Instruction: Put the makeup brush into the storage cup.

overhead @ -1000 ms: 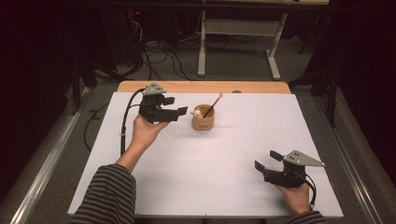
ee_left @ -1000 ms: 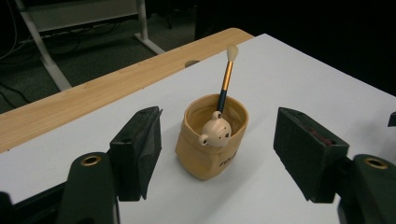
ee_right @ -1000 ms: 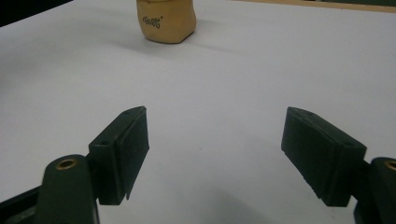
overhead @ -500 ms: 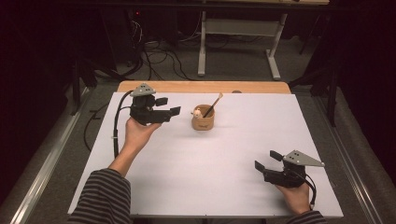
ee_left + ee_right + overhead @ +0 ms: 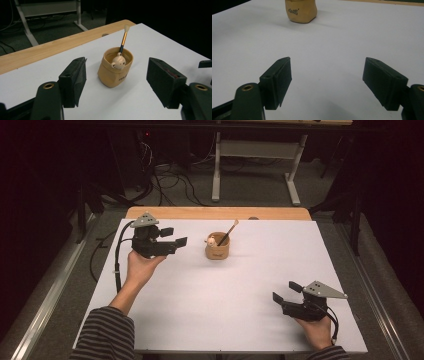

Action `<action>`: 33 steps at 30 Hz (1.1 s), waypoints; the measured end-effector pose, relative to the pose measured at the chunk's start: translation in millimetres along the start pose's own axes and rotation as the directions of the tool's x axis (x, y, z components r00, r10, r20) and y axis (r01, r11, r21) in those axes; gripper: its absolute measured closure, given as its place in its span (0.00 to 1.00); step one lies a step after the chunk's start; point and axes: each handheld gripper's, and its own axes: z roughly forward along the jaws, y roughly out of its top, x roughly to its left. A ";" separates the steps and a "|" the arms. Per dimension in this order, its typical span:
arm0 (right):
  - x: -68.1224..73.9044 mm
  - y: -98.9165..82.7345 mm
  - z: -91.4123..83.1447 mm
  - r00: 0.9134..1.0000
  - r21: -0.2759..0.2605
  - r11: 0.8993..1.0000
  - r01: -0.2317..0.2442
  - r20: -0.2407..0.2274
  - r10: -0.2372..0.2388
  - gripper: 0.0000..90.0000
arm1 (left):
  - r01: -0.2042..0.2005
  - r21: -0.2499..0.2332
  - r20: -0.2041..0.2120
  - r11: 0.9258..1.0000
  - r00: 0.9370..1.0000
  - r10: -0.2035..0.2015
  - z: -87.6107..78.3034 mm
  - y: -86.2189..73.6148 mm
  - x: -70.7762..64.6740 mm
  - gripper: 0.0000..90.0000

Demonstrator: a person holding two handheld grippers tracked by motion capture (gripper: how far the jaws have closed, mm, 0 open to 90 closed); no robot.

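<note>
Left gripper (image 5: pixel 176 236) open wide, empty, held above the worktop (image 5: pixel 235 315) just left of the cup (image 5: pixel 217 249), jaws aimed at it. Right gripper (image 5: pixel 285 291) open too, empty, resting low near the front right corner, well apart. Cup upright near the back centre, brush (image 5: pixel 229 232) leaning inside, small bear figure (image 5: pixel 118 62) at the rim. Probably light, soft-walled, easily tipped or squashed; best taken gently across the lower body, below the rim, or the brush pinched at its handle. Since a second ago: left gripper drawn leftward, away from the cup; right unmoved.
</note>
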 end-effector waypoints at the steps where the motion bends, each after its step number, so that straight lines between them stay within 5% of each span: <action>1: 0.1 -0.1 0.0 1.000 0.002 1.000 -0.002 0.000 0.002 0.28 | -0.005 0.003 0.000 1.000 1.000 0.005 -1.3 -0.1 -0.3 0.37; 33: -0.7 -0.1 -0.1 1.000 0.002 1.000 0.002 0.000 -0.002 0.28 | 0.009 -0.014 0.003 1.000 1.000 -0.009 -24.0 -16.5 -4.1 0.37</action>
